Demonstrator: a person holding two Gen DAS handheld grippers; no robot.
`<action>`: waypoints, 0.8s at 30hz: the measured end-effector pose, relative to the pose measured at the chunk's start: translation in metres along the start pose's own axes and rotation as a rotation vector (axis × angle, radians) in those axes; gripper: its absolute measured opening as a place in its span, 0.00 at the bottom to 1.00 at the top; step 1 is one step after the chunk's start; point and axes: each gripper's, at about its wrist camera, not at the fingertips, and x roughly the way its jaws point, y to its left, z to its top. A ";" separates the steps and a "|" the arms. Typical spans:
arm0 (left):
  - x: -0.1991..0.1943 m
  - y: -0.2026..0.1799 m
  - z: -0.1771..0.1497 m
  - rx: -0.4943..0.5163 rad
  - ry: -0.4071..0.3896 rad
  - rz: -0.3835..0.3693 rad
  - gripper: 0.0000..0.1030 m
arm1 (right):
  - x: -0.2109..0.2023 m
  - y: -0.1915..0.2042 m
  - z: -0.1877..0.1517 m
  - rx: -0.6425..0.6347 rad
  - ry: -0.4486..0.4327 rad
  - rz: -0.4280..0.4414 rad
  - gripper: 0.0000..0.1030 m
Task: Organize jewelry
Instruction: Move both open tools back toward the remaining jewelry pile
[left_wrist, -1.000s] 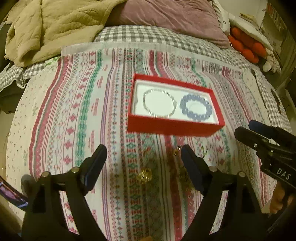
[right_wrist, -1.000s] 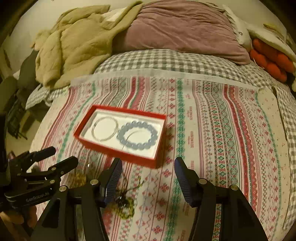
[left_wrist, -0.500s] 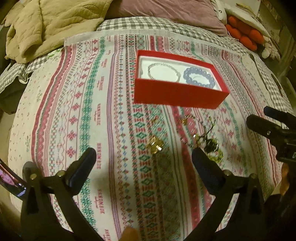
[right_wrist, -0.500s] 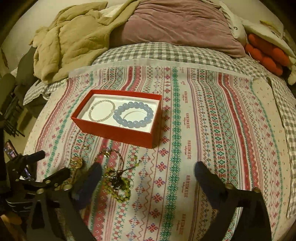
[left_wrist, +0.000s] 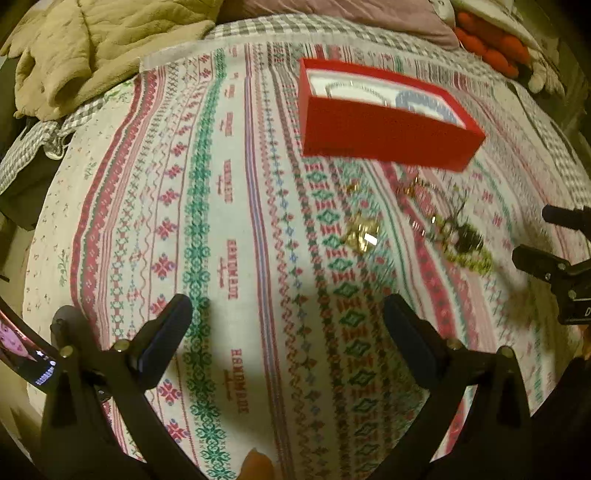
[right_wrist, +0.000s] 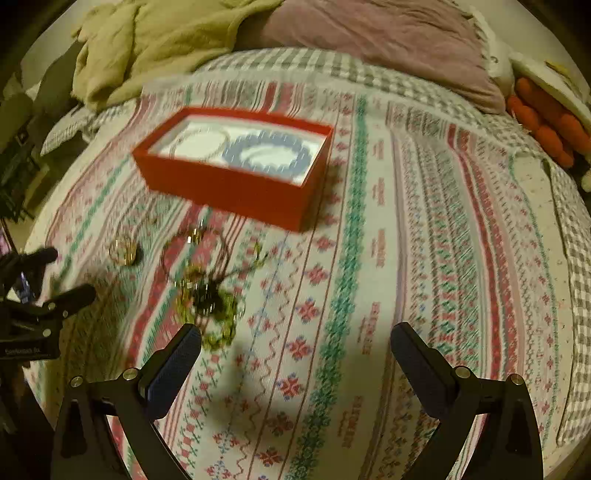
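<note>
A red box (left_wrist: 384, 136) (right_wrist: 229, 184) sits on the patterned bedspread. Inside it lie a silver bracelet (left_wrist: 354, 88) (right_wrist: 199, 142) and a blue bead bracelet (left_wrist: 424, 105) (right_wrist: 269, 155). In front of the box lie loose pieces: a small gold piece (left_wrist: 360, 232) (right_wrist: 123, 249) and a tangle of green beads and dark cord (left_wrist: 461, 240) (right_wrist: 210, 299). My left gripper (left_wrist: 287, 306) (right_wrist: 70, 273) hangs open over bare cloth, left of the pieces. Just right of the tangle, my right gripper (right_wrist: 295, 332) (left_wrist: 532, 234) is wide open and holds nothing.
A beige blanket (right_wrist: 166, 40) and a mauve pillow (right_wrist: 369, 40) lie at the head of the bed. Orange plush (right_wrist: 550, 125) sits at the far right. A lit phone screen (left_wrist: 22, 354) shows at the left edge, beyond the bed's side.
Both grippers have opened wider and sunk toward the bedspread. The box now sits higher in both views, and the loose pieces lie ahead of the fingers rather than between them.
</note>
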 end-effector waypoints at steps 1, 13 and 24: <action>0.002 -0.001 -0.002 0.007 0.008 0.004 0.99 | 0.002 0.001 -0.002 -0.006 0.009 0.002 1.00; 0.007 -0.015 -0.003 0.058 0.033 0.015 0.99 | 0.026 0.005 -0.002 0.063 0.062 0.030 1.00; 0.004 -0.028 0.002 0.092 0.034 -0.012 0.99 | 0.033 0.004 -0.014 0.005 0.099 0.045 0.75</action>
